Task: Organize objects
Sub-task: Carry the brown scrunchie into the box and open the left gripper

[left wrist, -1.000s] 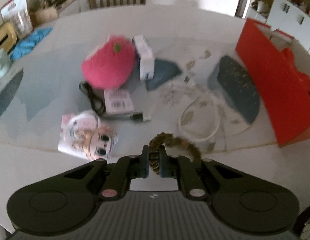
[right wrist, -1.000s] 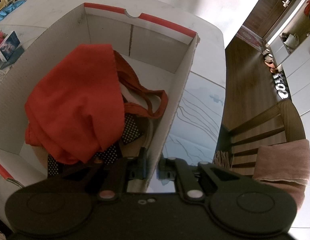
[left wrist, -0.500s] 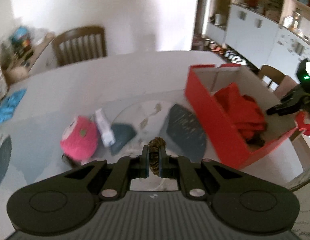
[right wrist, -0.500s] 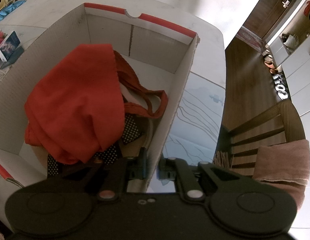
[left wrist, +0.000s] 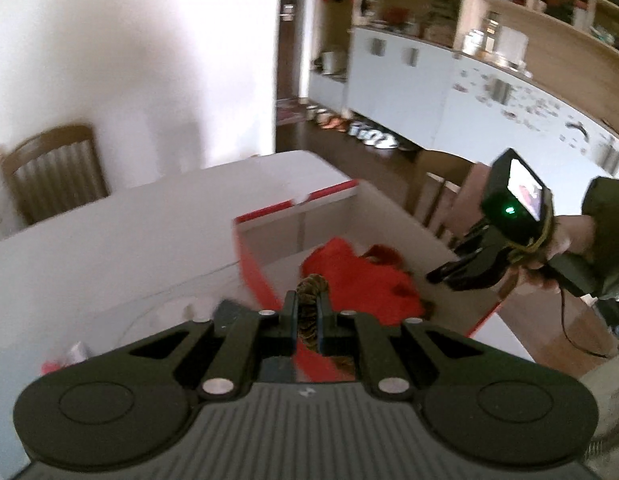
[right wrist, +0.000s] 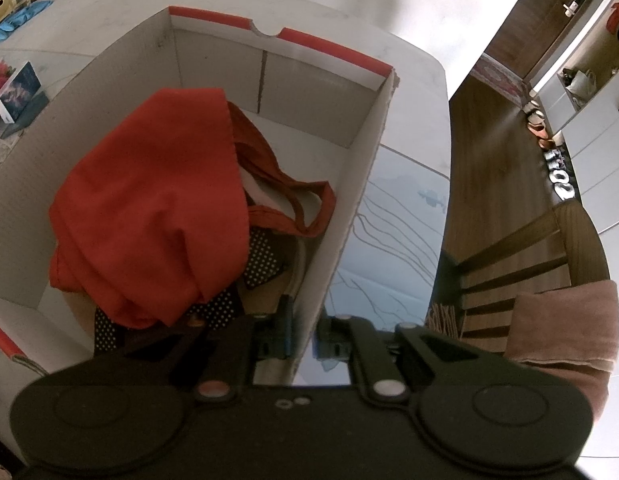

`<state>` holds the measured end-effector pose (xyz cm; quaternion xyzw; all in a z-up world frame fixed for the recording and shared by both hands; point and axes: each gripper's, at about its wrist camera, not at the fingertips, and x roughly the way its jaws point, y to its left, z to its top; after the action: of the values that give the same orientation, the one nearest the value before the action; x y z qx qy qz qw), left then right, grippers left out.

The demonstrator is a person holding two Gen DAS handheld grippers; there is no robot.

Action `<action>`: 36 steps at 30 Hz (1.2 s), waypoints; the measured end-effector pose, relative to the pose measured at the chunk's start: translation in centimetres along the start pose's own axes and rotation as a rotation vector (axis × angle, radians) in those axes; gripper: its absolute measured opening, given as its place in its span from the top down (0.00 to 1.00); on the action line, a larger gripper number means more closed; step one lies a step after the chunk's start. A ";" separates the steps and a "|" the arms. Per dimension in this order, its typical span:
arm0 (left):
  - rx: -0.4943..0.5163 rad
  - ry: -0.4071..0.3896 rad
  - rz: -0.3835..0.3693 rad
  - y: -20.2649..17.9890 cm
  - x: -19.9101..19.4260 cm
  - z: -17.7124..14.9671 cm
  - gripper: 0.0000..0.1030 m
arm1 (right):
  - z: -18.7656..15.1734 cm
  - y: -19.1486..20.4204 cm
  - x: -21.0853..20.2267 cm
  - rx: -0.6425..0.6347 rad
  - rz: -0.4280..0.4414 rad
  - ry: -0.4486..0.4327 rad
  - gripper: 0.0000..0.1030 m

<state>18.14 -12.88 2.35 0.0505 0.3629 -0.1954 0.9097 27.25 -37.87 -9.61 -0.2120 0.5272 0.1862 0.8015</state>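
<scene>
Moved: left tool, formerly over the bench clutter, now at the red box's rim. Clamped on brown scrunchie, held above the red cloth inside. Right tool unmoved: pinching the box's side wall.

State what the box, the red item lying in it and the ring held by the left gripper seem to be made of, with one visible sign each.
Box: likely cardboard, with thin matte walls, white inside, red edges.
Red item: woven fabric, matte, folding softly, with strap loops.
Ring in the left gripper: probably a fabric scrunchie, brown and gathered; blur leaves this uncertain.
</scene>
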 end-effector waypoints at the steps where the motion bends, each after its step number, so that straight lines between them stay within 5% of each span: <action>1: 0.017 0.001 -0.014 -0.6 0.8 0.4 0.93 | 0.0 0.0 0.0 -0.001 -0.001 0.000 0.92; 16: 0.130 0.077 -0.117 -5.7 10.3 2.8 0.93 | 0.1 0.1 0.0 -0.007 -0.001 0.001 0.92; 36: 0.256 0.354 0.017 -6.6 19.2 -0.7 0.93 | 0.0 0.0 0.1 -0.007 -0.003 0.002 0.92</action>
<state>27.79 -24.95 -10.91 0.2024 0.4886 -0.2202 0.8196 27.27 -37.83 -9.71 -0.2157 0.5271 0.1865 0.8005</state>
